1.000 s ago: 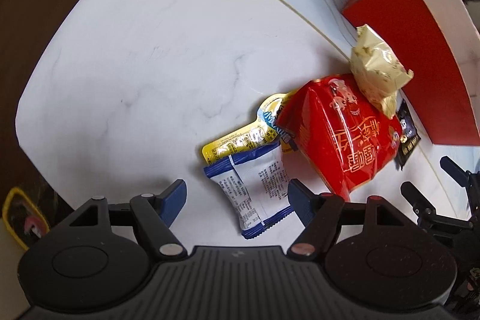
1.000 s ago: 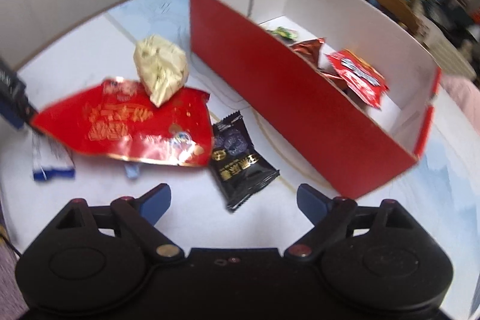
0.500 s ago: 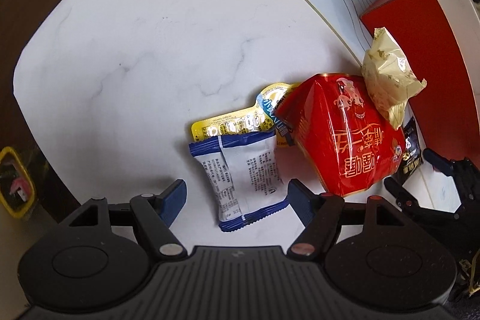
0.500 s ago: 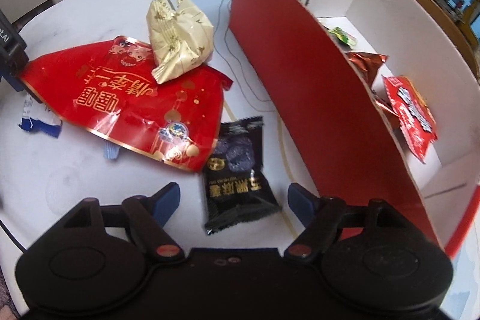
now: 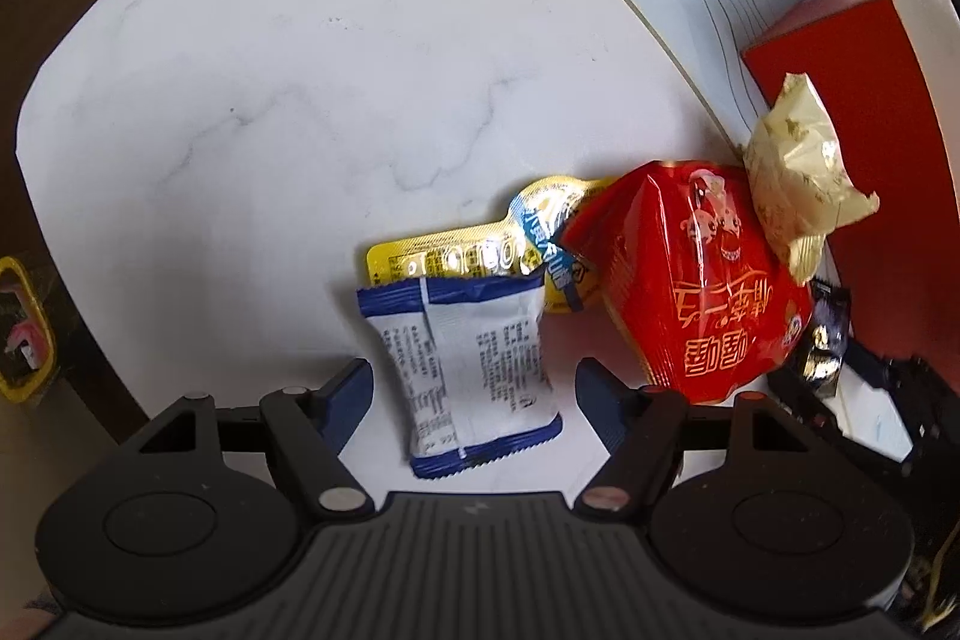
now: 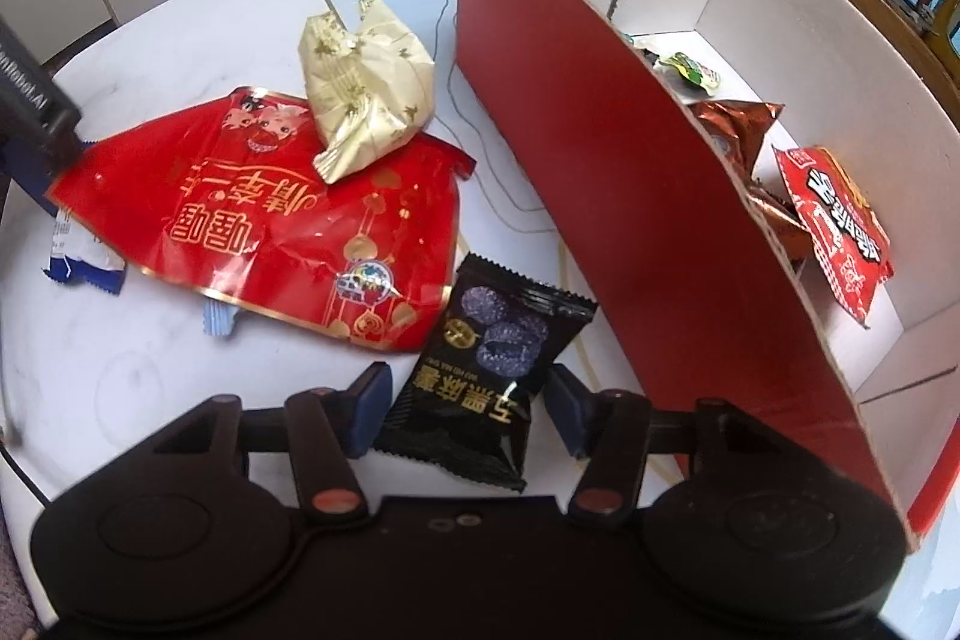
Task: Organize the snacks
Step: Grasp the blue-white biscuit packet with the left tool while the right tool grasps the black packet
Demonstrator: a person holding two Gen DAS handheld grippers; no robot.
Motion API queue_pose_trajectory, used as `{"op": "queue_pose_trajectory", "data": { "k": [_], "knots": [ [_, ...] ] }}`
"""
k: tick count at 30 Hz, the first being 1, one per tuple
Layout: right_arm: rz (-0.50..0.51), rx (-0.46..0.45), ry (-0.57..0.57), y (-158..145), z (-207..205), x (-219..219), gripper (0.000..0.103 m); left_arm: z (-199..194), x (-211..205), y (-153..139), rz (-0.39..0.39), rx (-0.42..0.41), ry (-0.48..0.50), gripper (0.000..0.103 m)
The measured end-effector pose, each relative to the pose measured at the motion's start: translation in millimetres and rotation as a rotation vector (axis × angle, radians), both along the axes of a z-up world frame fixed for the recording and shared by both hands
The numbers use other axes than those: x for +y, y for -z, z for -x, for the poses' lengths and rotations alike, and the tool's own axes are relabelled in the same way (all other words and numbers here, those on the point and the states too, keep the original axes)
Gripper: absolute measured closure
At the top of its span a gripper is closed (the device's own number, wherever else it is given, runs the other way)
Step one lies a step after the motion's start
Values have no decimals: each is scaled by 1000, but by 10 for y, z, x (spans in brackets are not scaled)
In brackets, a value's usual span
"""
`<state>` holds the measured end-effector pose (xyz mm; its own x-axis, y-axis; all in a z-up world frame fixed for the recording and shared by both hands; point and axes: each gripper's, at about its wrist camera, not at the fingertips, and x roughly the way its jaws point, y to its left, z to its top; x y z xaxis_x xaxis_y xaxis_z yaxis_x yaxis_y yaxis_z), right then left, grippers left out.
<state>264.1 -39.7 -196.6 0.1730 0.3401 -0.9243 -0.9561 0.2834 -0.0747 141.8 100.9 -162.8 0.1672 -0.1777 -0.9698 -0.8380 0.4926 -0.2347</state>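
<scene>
Grippers settling over two packets

Jaws of the right gripper (image 6: 465, 412) are closing around the black packet (image 6: 489, 376), much narrower than a second ago. The left pad is touching its edge while the right pad is just beside it, not yet pressing. A second ago this gripper was hanging farther back with the packet ahead of it; now the packet is lying between the fingers, near the red box (image 6: 630, 220) on the table (image 6: 180, 40).

The left gripper (image 5: 474, 394) is standing open as before, its fingers on either side of the white-and-blue packet (image 5: 468, 364), apart from it. That packet is now lying squarer between them than earlier. A yellow packet (image 5: 456, 262) is sitting just behind it, partly under the big red bag (image 5: 678, 280), with the gold bag (image 5: 798, 166) resting on top beside the box.
</scene>
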Motion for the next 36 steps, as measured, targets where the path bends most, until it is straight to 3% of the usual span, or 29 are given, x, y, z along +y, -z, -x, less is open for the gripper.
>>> {"op": "queue_pose_trajectory", "data": {
  "k": [11, 21, 36],
  "knots": [
    [-14, -25, 71, -42, 150, -106, 51, -93, -118, 9, -47, 50, 29, 31],
    [-59, -25, 219, -32, 313, -281, 56, 86, -8, -45, -48, 41, 56, 56],
    [-87, -52, 552, -10, 769, -389, 67, 403, 284, 4, 36, -25, 152, 57]
  ]
}}
